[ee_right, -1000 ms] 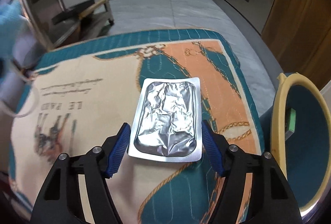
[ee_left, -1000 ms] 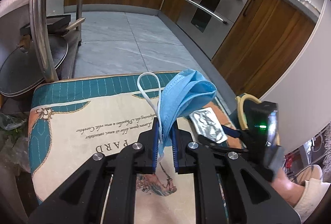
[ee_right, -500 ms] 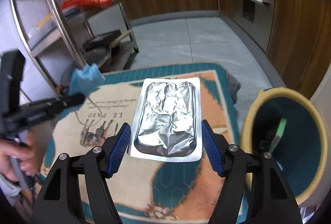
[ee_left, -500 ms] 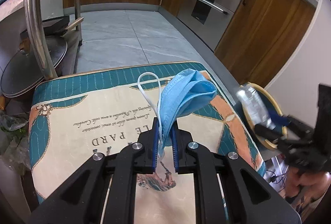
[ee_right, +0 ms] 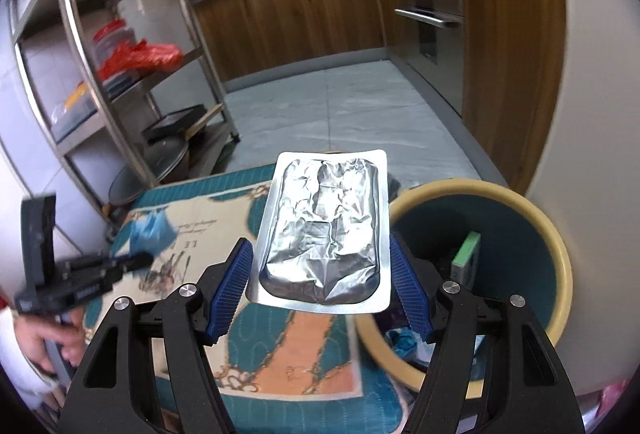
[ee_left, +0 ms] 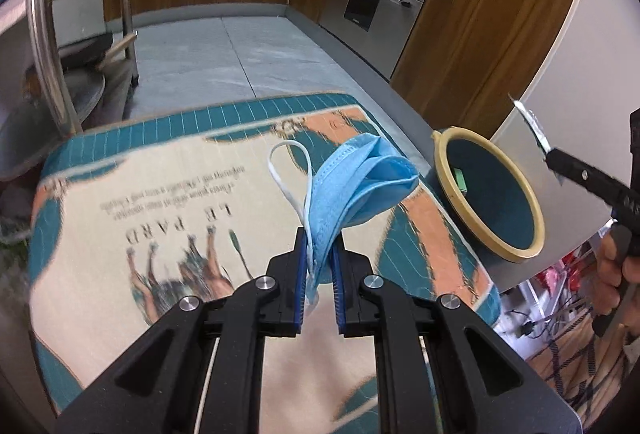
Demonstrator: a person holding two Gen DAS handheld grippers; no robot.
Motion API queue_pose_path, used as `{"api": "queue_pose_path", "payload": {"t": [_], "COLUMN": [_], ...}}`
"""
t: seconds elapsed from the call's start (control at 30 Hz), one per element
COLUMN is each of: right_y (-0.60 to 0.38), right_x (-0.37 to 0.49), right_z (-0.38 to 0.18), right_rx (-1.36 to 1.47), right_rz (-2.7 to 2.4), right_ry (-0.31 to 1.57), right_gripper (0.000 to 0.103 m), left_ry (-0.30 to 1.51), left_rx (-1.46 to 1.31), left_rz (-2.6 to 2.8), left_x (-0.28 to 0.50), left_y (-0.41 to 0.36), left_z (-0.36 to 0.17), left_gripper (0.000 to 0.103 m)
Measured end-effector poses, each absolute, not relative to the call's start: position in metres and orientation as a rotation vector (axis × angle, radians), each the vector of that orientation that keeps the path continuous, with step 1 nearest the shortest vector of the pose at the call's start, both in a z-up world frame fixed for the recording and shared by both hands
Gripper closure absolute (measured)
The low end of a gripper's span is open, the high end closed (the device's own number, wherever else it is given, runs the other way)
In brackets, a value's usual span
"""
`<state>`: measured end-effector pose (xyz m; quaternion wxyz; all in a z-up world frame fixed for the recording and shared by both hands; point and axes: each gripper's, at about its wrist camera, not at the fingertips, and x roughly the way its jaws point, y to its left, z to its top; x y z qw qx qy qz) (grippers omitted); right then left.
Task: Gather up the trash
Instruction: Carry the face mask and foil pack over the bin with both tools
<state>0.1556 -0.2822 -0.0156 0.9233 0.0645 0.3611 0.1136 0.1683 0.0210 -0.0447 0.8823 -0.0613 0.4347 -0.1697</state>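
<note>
Cloth heading: I read "LE PARD" upside down on the printed cloth (ee_left: 160, 193).
Cloth small print: two script lines above it, too blurred for me to read.

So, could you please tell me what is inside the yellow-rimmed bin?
Inside the bin: a green box against the wall and a blue scrap. The foil pack and right gripper cover the rest.
</note>
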Motion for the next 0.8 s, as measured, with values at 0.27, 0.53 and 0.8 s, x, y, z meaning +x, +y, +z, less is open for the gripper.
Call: {"api": "queue_pose_path", "payload": {"t": [0.27,0.53,0.8], "right_y": [-0.315,-0.365,-0.384], "right_x": [0.150,0.140,0.144], "right_z": [-0.031,-0.047,-0.049], "right_rx": [0.200,0.267,0.287], "right_rz": [0.206,0.116,0.043], "right_ry": [0.725,0.745,0.771], "right_gripper": [0.034,0.033,0.033], "left_ry": [0.933,0.899,0.915], "left_rx": [-0.123,-0.040,0.022], "left_rz": [-0.389,-0.480,-0.585], "left_x": [0.152,0.170,0.191], "left_y": [-0.009,-0.079,-0.162], "left_z": [-0.058,-0.032,-0.027], "left_gripper": [0.092,0.092,0.092]}}
